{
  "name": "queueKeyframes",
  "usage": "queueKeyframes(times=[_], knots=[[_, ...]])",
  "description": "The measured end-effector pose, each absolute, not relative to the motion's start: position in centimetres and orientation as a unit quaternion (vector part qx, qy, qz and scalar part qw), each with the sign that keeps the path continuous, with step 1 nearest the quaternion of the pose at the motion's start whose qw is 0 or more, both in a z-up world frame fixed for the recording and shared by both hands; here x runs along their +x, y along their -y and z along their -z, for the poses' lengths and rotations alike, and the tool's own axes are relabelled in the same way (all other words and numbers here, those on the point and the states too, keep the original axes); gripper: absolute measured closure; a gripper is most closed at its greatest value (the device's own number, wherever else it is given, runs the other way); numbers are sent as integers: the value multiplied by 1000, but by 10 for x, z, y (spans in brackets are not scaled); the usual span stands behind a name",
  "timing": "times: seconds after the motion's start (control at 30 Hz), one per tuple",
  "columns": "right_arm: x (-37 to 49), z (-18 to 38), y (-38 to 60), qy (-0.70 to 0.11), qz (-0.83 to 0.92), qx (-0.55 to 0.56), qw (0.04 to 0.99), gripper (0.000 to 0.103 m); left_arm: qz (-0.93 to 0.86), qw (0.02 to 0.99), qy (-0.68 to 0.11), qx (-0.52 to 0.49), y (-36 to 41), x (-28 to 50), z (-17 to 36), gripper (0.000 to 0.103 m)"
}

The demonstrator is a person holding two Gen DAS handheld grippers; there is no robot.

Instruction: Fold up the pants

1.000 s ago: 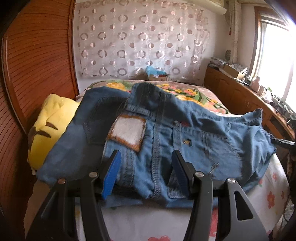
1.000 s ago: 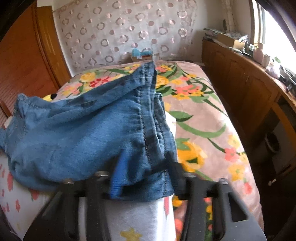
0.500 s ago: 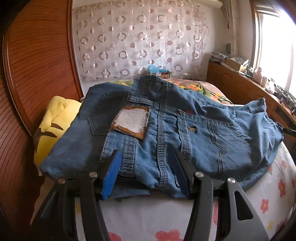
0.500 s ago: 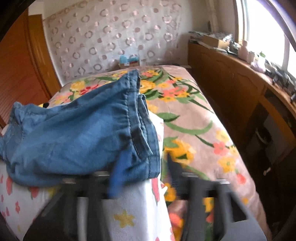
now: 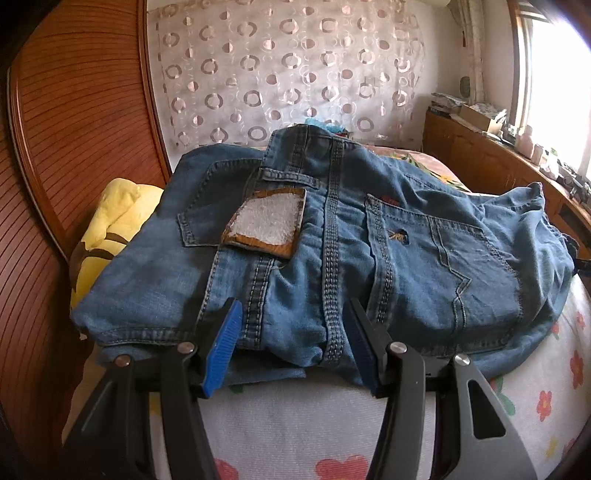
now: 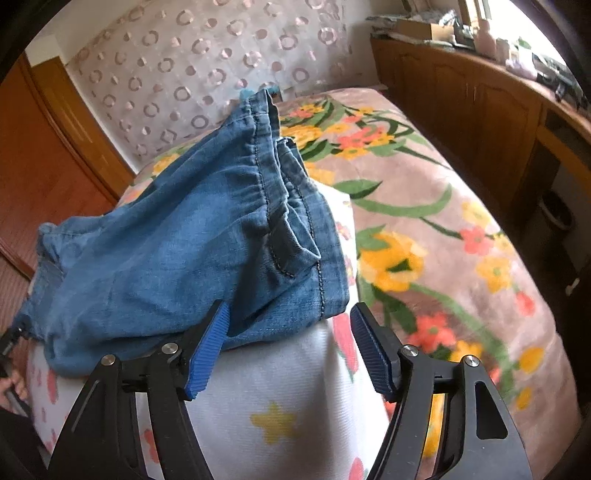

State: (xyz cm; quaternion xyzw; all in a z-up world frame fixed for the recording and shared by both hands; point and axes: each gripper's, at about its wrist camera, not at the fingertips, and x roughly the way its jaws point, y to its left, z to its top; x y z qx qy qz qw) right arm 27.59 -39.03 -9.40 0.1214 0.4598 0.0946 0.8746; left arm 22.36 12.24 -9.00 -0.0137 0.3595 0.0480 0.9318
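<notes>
Two hand-held grippers spread: right hand-held gripper (image 6: pixel 288 343) just opened off jeans (image 5: pixel 332 251); waistband patch (image 5: pixel 267 223) blank.

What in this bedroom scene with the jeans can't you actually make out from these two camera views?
- Folded-under layers of the jeans: left wrist view, covered by the top layer.
- Yellow cushion: left wrist view, mostly behind the denim.
- Clutter on the wooden counter: right wrist view, too small and blurred.
- Blue thing behind the waistband: left wrist view, almost wholly hidden.
- Person: only a bit of hand at the right wrist view's left edge.
</notes>
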Motion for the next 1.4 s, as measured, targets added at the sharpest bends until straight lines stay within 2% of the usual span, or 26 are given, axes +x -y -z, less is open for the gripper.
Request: queueKeyframes(times=[0.47,0.57,0.63,0.7,0.73,0.9,1.23,1.4], knots=[[292,80,378,-442,-104,127,882,33,-49,928,-369,-9,-122,225,95,45],[296,82,374,-441,-91,109,886,49,-44,928,-369,-16,-123,225,92,45],[296,82,372,-437,-83,97,890,68,-37,929,-367,-29,-127,221,86,45],[295,82,370,-434,-79,87,893,82,-29,934,-353,-49,-134,214,77,45],[295,82,369,-435,-80,83,893,85,-29,936,-346,-56,-137,210,72,45],[294,82,361,-430,-78,54,898,86,-46,942,-325,-69,-156,199,61,45],[292,76,360,-418,-83,52,903,87,-55,927,-363,-71,-171,218,88,48],[291,70,359,-408,-89,55,907,87,-42,926,-369,-74,-169,227,90,64]])
